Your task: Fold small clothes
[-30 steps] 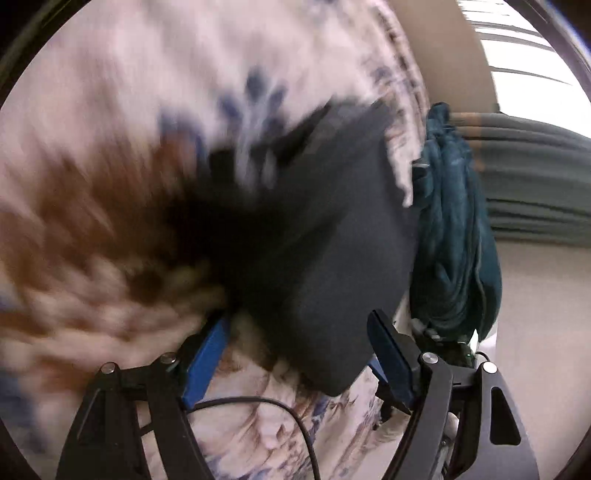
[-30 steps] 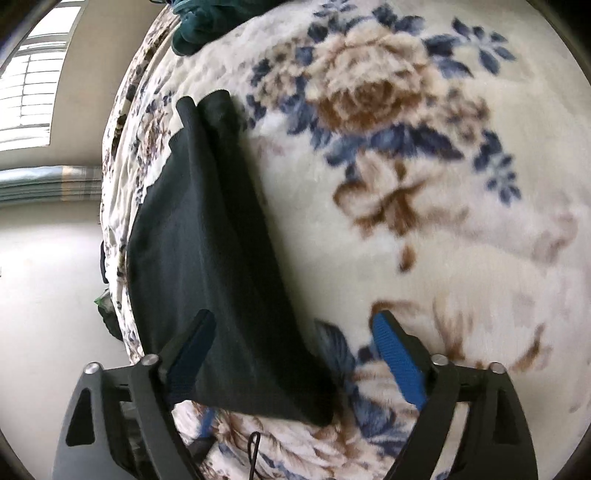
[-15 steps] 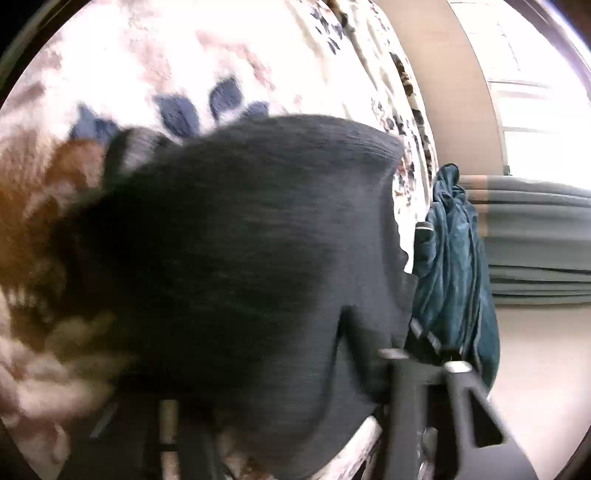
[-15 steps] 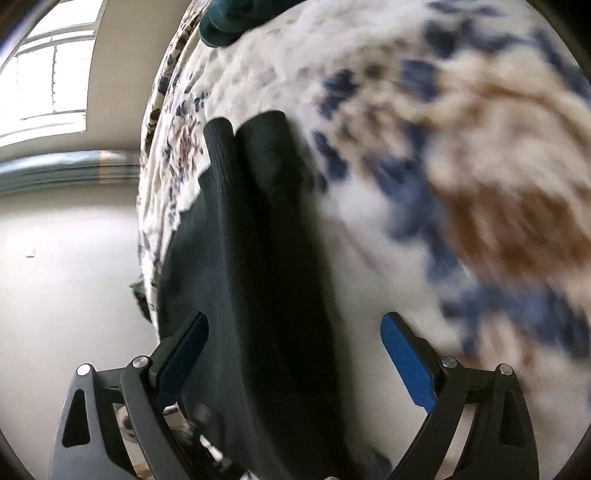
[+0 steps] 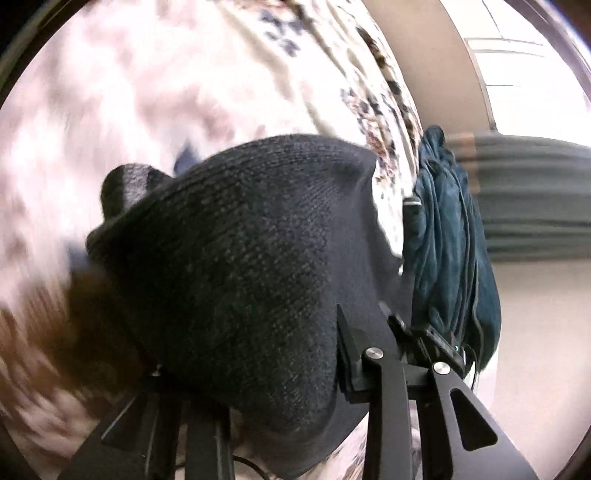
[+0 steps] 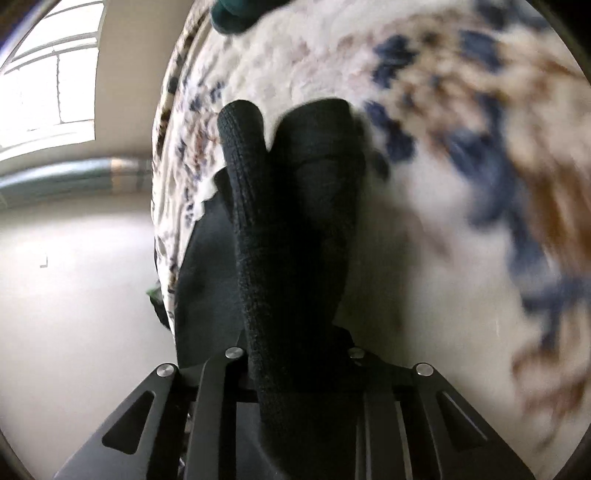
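A dark knit garment [image 5: 251,266] lies on a floral blanket [image 5: 155,92] and fills the middle of the left wrist view. My left gripper [image 5: 258,373] is shut on its near edge, and the cloth drapes over the fingers. In the right wrist view the same dark garment [image 6: 295,236] runs up between the fingers as thick folded ridges. My right gripper [image 6: 295,365] is shut on its near end, just above the floral blanket [image 6: 461,166].
A teal garment [image 5: 450,251] hangs at the bed's right edge, and it also shows at the top of the right wrist view [image 6: 240,14]. The bed edge drops to a pale floor [image 6: 74,295]. A bright window [image 6: 48,74] is behind.
Both grippers were open around the dark garment a second ago. They have moved in and closed on it, and the cloth is now bunched and lifted.
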